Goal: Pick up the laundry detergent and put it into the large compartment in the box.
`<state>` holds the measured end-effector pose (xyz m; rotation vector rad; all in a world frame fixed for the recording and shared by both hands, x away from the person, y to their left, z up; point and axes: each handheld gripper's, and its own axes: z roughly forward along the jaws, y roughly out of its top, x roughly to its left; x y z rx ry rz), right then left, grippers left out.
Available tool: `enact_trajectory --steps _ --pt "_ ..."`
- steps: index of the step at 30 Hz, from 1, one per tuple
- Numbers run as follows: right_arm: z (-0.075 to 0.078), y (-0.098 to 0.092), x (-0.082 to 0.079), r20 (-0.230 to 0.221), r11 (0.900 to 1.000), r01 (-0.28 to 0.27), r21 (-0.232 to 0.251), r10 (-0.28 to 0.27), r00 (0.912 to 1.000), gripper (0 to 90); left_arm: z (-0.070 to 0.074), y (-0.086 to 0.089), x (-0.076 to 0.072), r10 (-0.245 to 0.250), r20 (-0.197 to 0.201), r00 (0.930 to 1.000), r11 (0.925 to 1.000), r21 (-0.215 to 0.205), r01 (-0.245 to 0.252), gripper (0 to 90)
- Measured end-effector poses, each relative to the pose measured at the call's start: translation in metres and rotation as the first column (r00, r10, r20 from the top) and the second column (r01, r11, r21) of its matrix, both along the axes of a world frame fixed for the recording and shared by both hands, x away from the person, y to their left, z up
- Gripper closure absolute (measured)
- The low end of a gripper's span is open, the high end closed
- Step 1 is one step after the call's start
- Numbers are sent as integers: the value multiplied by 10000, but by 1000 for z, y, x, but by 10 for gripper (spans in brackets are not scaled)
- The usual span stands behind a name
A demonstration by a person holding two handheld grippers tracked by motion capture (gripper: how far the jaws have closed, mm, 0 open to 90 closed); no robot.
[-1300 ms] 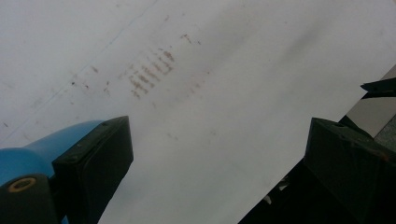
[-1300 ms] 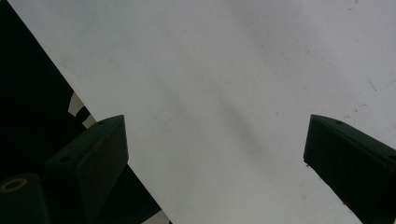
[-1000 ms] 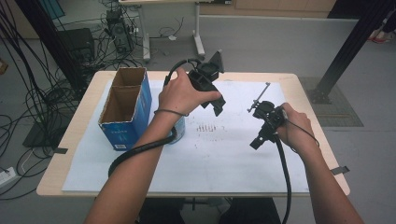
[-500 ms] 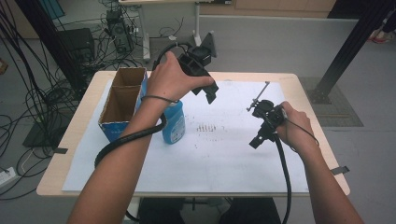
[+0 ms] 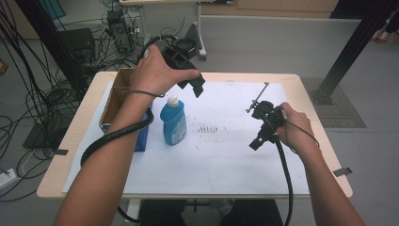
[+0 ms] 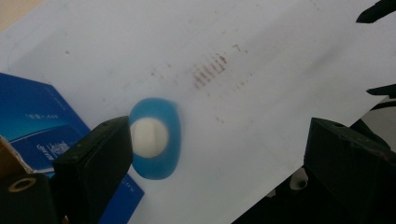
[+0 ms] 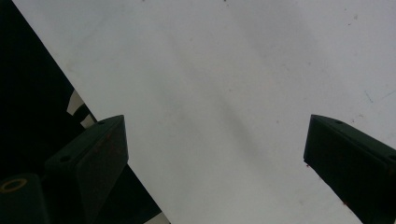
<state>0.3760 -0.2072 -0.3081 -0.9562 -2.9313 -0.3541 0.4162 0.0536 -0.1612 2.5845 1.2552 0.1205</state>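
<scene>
Your bottle [image 5: 173, 122] is standing upright on the white sheet [image 5: 226, 155], left of centre and just right of the box [image 5: 123, 89]. I can't tell whether it actually touches the box. The left gripper [image 5: 190, 84] hangs above it with its jaws spread wide and nothing between them. In the left gripper view you look almost straight down on the white cap [image 6: 148, 136], which sits just beside the left jaw, so you're off centre.

My guess on handling: it's a thin plastic squeeze bottle, fairly light, smooth and a bit slippery, and the body will dent if you clamp hard. It's also tall and narrow, so a nudge from one jaw could tip it. I'd grab it at the shoulder or upper body just under the cap, across the narrow faces, where it's stiffer. The cap itself is small and round, so it would probably twist in the pads.

The right gripper [image 5: 264, 126] is well off to the right, over bare paper. Its jaws are wide apart too and hold nothing.
</scene>
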Motion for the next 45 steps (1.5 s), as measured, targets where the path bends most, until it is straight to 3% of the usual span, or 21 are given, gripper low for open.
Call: enact_trajectory --steps 19,33,45 --pt "-1 0 1 -30 10000 -17 17 17 10000 62 -18 17 9 374 168 9992 9988 295 -379 88" --pt "-4 0 2 -21 9999 -121 6 121 9999 62 -42 22 13 461 -126 9989 9978 479 -455 89" --pt "-7 1 2 -41 9999 -169 10 169 9998 62 -62 23 16 559 -54 9984 9969 565 -555 93"
